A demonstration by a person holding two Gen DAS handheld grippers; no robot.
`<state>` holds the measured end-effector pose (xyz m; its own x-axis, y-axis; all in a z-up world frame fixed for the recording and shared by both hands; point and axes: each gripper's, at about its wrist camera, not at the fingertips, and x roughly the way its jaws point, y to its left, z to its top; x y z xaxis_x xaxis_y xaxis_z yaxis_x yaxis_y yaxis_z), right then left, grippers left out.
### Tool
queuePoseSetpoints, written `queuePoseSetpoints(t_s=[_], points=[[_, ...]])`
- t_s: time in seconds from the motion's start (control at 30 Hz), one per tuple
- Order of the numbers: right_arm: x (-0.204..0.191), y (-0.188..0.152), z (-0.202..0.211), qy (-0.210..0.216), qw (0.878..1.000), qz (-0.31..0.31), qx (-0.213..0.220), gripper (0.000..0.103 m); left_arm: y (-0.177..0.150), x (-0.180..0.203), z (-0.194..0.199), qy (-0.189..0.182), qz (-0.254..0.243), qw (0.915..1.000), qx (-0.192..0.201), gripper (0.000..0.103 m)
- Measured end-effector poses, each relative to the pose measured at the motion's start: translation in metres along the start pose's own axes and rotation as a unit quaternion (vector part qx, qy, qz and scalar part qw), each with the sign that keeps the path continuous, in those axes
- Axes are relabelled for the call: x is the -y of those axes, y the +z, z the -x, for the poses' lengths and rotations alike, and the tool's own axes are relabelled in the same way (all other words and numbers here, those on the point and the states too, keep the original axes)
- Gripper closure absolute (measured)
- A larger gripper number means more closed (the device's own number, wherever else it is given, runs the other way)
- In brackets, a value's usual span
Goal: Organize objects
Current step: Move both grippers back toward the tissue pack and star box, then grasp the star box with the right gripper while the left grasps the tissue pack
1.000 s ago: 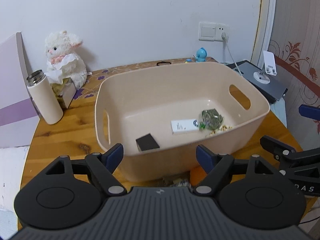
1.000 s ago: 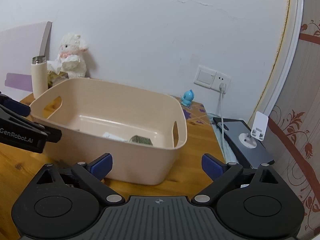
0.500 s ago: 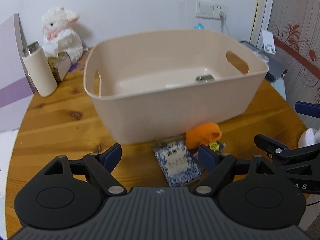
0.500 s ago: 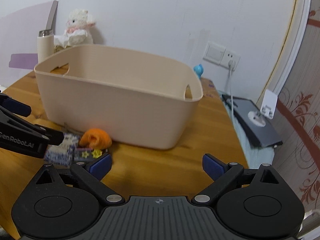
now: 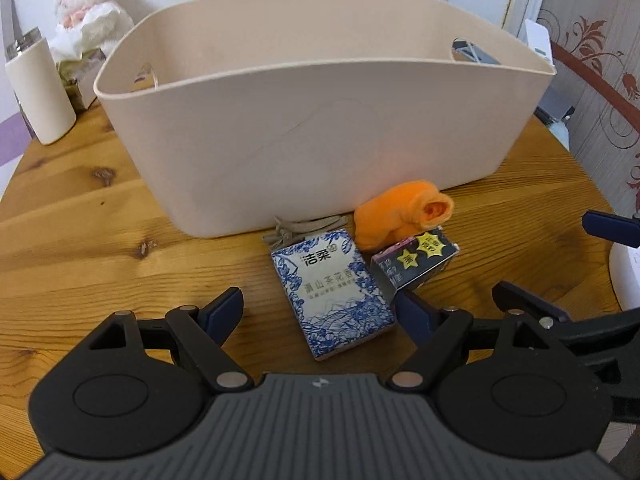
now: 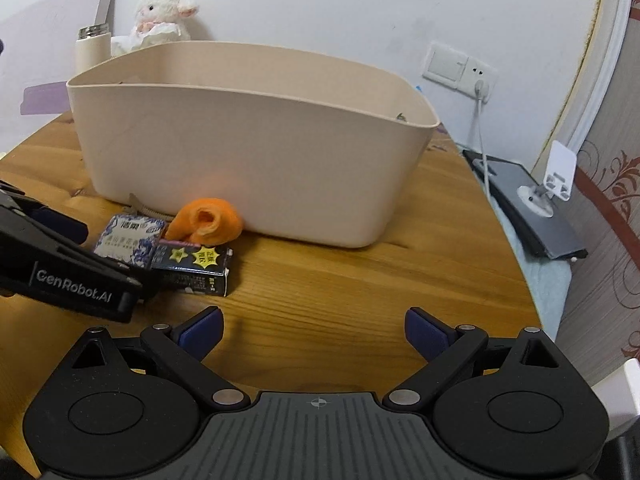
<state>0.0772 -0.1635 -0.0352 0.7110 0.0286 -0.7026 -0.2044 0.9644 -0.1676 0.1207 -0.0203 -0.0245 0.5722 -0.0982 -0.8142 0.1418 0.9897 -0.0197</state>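
1. Left wrist view. Left gripper [image 5: 318, 312]: fingers spread wide, holding nothing, low over the wooden table [image 5: 80, 240]. Blue-and-white tissue pack [image 5: 332, 292] lies flat between the open fingers, its near end closest to them; judged the item lined up for pickup.
2. Same view. Dark small box [image 5: 414, 264] sits just right of the pack, touching or nearly so; orange rolled cloth [image 5: 404, 212] rests against the box's far side, near the beige bin [image 5: 320, 120]. Tan hair ties [image 5: 304, 228] lie at the bin's foot. All four are outside the bin.
3. Same view. Bin wall stands tall right behind the cluster; any item must be lifted over its rim. Bare table lies left of the pack.
4. Right wrist view. Right gripper [image 6: 314, 330]: fingers spread wide, empty, over bare wood right of the cluster. Open table ahead; table edge curves off to the right.
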Motion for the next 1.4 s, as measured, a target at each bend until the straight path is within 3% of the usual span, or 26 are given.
queuePoseSetpoints(t_s=[0.4,0.8,0.87,0.93,1.0,1.03,1.4], points=[[-0.02,0.003,-0.015,0.044,0.999,0.011,-0.005,0.002,-0.002,-0.033,-0.005,0.011,0.027,0.9996,0.001,0.018],[-0.041,0.011,-0.033,0.07,0.998,-0.006,0.004,0.003,-0.006,-0.046,-0.001,0.021,0.013,0.9997,0.0,0.019],[-0.042,0.012,-0.035,0.071,0.997,-0.01,0.01,0.011,-0.006,-0.047,0.001,0.023,0.014,0.9996,0.001,0.024],[-0.042,0.012,-0.035,0.08,0.997,-0.016,0.013,0.02,-0.006,-0.048,0.003,0.023,0.013,0.9996,0.005,0.035],[-0.04,0.013,-0.034,0.09,0.996,-0.024,0.016,0.039,-0.005,-0.05,0.006,0.021,0.011,0.9997,0.007,0.055],[-0.039,0.013,-0.033,0.091,0.995,-0.026,0.017,0.054,-0.005,-0.051,0.007,0.017,0.01,0.9998,0.007,0.055],[-0.027,0.007,-0.009,0.073,0.997,-0.015,0.032,0.054,-0.014,-0.049,0.023,0.001,0.002,0.9999,0.017,0.056]])
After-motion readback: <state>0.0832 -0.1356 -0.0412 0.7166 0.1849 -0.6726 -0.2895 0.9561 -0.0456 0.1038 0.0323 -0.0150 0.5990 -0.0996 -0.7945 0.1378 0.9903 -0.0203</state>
